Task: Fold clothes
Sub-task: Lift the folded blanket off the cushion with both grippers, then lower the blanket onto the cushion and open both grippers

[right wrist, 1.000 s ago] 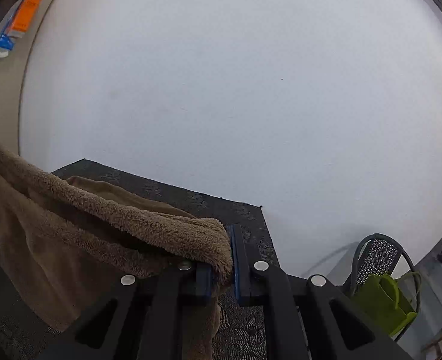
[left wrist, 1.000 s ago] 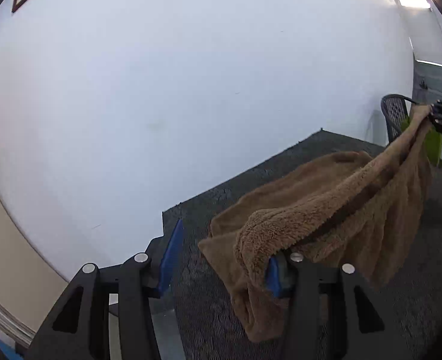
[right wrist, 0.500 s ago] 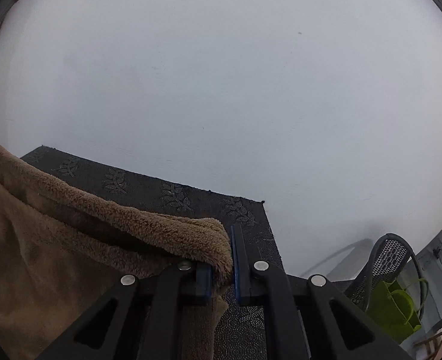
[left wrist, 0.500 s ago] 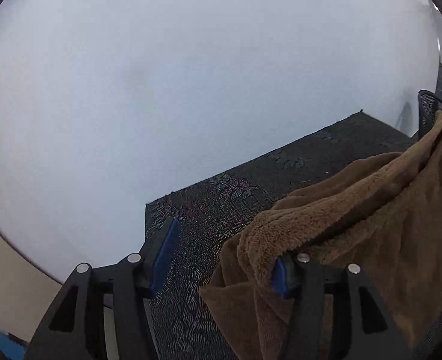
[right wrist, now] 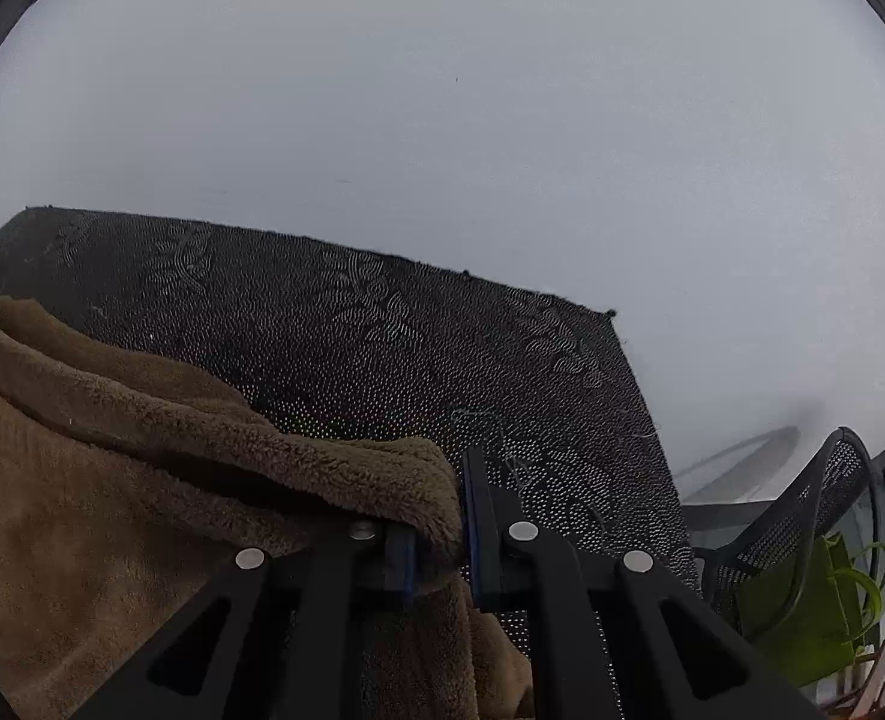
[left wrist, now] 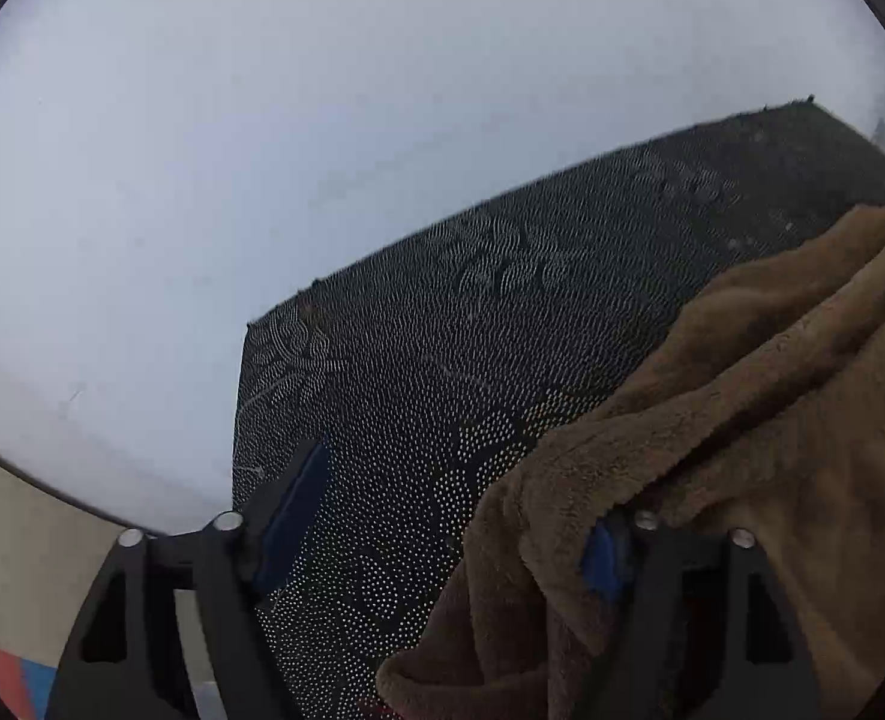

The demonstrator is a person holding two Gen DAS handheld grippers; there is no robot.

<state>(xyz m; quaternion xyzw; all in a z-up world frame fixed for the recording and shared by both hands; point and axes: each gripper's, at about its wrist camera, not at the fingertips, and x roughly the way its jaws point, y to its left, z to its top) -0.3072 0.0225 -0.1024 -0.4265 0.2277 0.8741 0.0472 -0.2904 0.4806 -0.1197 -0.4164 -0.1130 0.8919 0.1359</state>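
Observation:
A brown fleece garment (left wrist: 742, 408) hangs between my two grippers over a dark patterned table mat (left wrist: 472, 312). My left gripper (left wrist: 454, 534) stands wide open; the fleece is draped over its right finger (left wrist: 604, 558), and its left finger (left wrist: 292, 510) is bare. In the right wrist view my right gripper (right wrist: 439, 516) is shut on a corner of the fleece (right wrist: 142, 450), which trails off to the left above the mat (right wrist: 382, 330).
A white wall (left wrist: 262, 120) rises right behind the mat's far edge. A black mesh chair (right wrist: 802, 510) with a green bag (right wrist: 802, 618) stands off the mat's right end.
Both grippers have moved forward and down toward the mat's far edge, carrying the fleece. The wall and mat fill more of both views.

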